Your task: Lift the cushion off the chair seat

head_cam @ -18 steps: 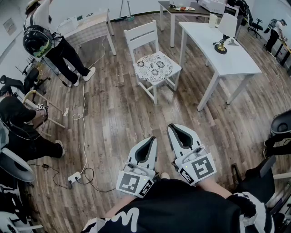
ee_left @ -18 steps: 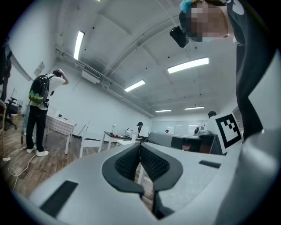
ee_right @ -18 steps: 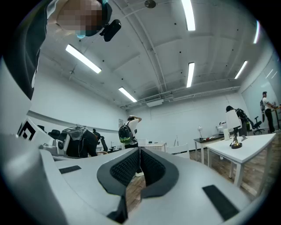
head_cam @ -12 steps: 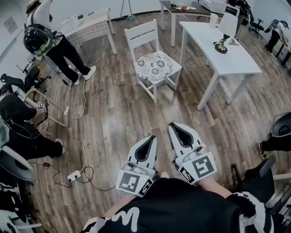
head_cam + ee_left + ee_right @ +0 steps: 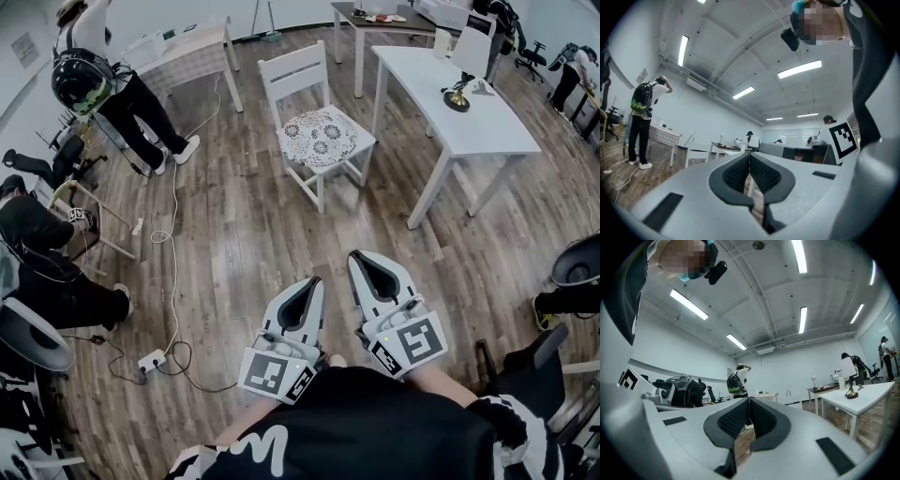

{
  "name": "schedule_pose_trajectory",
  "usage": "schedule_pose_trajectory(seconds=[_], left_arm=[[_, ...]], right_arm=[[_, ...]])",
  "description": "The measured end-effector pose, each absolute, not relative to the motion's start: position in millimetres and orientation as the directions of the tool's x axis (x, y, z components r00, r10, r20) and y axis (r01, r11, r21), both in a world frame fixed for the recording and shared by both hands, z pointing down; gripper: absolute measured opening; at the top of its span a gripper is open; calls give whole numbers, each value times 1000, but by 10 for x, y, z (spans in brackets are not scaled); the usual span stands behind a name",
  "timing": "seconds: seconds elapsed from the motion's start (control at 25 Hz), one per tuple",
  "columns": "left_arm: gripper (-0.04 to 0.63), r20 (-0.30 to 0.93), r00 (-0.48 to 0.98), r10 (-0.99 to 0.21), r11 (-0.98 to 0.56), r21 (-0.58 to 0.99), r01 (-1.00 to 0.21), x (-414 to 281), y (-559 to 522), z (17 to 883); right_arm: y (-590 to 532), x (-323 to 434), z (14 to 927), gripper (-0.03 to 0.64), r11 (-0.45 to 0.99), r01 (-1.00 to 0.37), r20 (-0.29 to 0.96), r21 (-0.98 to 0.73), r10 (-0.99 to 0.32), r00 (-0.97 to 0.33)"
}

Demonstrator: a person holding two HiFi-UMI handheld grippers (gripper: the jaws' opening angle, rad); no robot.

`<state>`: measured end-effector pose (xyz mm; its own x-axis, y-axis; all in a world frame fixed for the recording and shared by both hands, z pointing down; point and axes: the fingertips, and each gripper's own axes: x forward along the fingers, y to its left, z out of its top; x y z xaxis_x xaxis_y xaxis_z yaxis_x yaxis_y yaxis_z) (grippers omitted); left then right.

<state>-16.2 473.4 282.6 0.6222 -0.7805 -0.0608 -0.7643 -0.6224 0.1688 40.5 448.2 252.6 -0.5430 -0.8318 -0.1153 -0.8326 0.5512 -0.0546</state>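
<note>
A white wooden chair (image 5: 295, 70) stands across the wood floor in the head view, with a round-patterned lace cushion (image 5: 319, 137) lying on its seat. Both grippers hang low in front of the person's body, far short of the chair. My left gripper (image 5: 312, 283) is shut with nothing in it, its tips meeting in the left gripper view (image 5: 749, 154). My right gripper (image 5: 358, 256) is likewise shut and empty, and its jaws touch in the right gripper view (image 5: 749, 400).
A white table (image 5: 459, 103) with a small lamp (image 5: 457, 94) stands right of the chair. A second table (image 5: 187, 52) is at the back left. People (image 5: 103, 89) stand and crouch at the left. A cable and power strip (image 5: 155, 361) lie on the floor.
</note>
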Motion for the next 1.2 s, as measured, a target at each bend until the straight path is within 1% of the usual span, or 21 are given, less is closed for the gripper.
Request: schedule_pose_trajectory(seconds=[0.6, 0.96, 1.2], left_arm=[[6, -32, 624, -781, -617, 196, -762, -153, 4692, 2954], [6, -35, 654, -756, -647, 194, -737, -204, 4252, 2964], [6, -32, 671, -741, -664, 188, -724, -342, 3706, 2942]], right_arm=[[4420, 398, 2682, 26, 549, -829, -85, -106, -836, -542], [3984, 371, 2711, 26, 506, -854, -76, -118, -862, -500], [3452, 207, 2732, 26, 492, -862, -70, -120, -871, -487]])
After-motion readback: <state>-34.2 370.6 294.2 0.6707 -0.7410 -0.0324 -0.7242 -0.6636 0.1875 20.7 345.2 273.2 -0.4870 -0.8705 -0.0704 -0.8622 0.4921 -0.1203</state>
